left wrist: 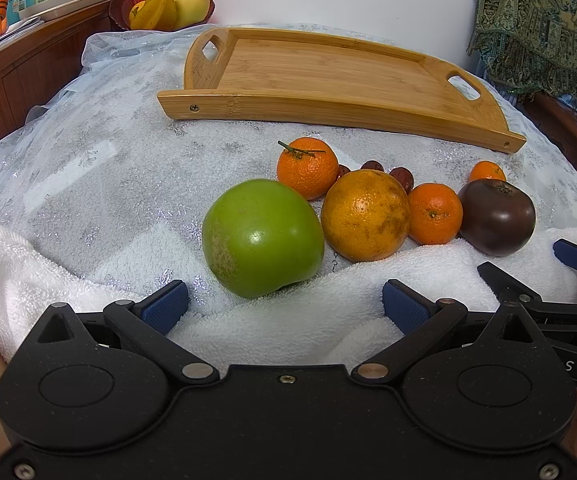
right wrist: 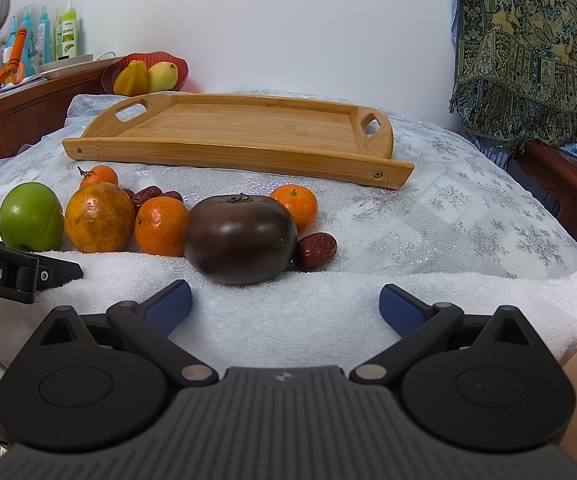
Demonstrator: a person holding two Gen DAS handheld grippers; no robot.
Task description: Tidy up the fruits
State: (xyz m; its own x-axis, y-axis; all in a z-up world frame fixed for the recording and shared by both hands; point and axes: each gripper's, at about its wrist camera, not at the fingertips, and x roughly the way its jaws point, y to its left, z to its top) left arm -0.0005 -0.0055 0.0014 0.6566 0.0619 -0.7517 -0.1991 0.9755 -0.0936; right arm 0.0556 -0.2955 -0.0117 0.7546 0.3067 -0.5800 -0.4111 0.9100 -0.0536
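Observation:
A row of fruit lies on the white cloth in front of an empty bamboo tray (left wrist: 320, 72) (right wrist: 240, 128). From left: a green apple (left wrist: 262, 238) (right wrist: 31, 216), a large orange (left wrist: 365, 215) (right wrist: 99, 217), small tangerines (left wrist: 435, 213) (right wrist: 161, 225), a dark purple fruit (left wrist: 497, 217) (right wrist: 240, 238), and red dates (right wrist: 315, 251). My left gripper (left wrist: 284, 306) is open, empty, just short of the apple. My right gripper (right wrist: 284, 306) is open, empty, just short of the purple fruit.
A red bowl (left wrist: 160, 4) (right wrist: 144, 72) with yellow fruit stands on a wooden sideboard at the back left, beside bottles. A patterned shawl (right wrist: 528, 52) hangs at the right over a wooden bench. A folded white towel (right wrist: 288, 300) runs along the near edge.

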